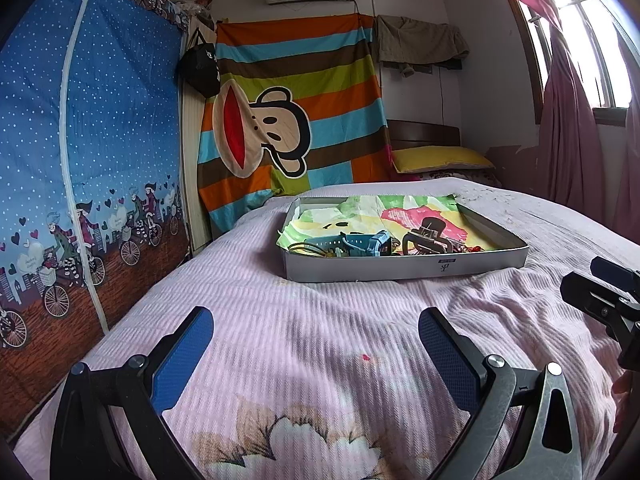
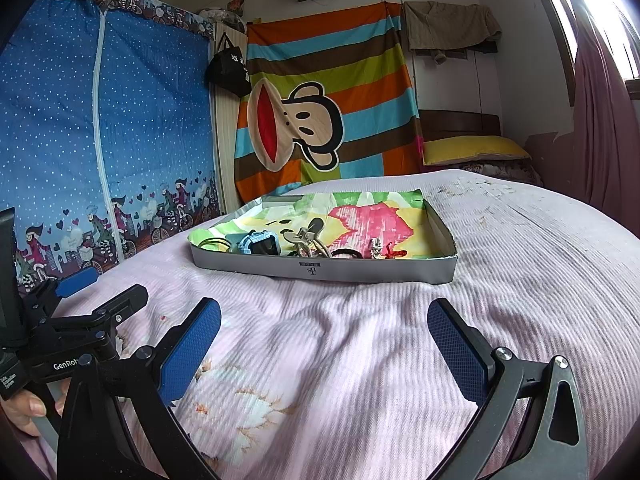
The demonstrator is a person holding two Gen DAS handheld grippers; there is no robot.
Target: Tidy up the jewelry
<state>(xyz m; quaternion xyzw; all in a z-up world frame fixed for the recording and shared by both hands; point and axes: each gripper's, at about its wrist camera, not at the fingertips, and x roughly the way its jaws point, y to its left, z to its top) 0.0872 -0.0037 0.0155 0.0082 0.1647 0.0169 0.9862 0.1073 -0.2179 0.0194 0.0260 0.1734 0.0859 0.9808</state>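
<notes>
On the bed point(image 1: 320, 320), under its pink ribbed blanket, we see a shallow grey tray point(image 2: 320, 270) lying flat, lined with a bright cloth point(image 2: 360, 216) of green, yellow and pink. Jewelry and small accessories are bunched along the near wall of that tray: a blue watch point(image 2: 260, 243) toward the left, dark rings point(image 2: 210, 244) of cord or bangle at its far left corner, a metal clip point(image 2: 308, 240) near the middle, a small silver piece point(image 2: 375, 249) and a red cord point(image 2: 396, 254) to the right of it. From the left wrist view we also make out a black claw clip point(image 1: 426, 236) standing just right of the watch point(image 1: 372, 242). Our left gripper point(image 1: 316, 344) hangs low over the blanket, well short of the tray point(image 1: 400, 270), its blue-padded fingers point(image 1: 184, 356) spread wide with nothing between them. Our right gripper point(image 2: 324, 340) sits likewise over the blanket, fingers point(image 2: 456, 344) wide apart and empty. Each gripper shows at the edge of the other's view, side by side. Behind the bed we see a blue dotted wardrobe point(image 1: 80, 140), a striped monkey sheet point(image 1: 296, 100) on the wall, a black bag point(image 1: 200, 68) between them, and a yellow pillow point(image 1: 440, 159).
</notes>
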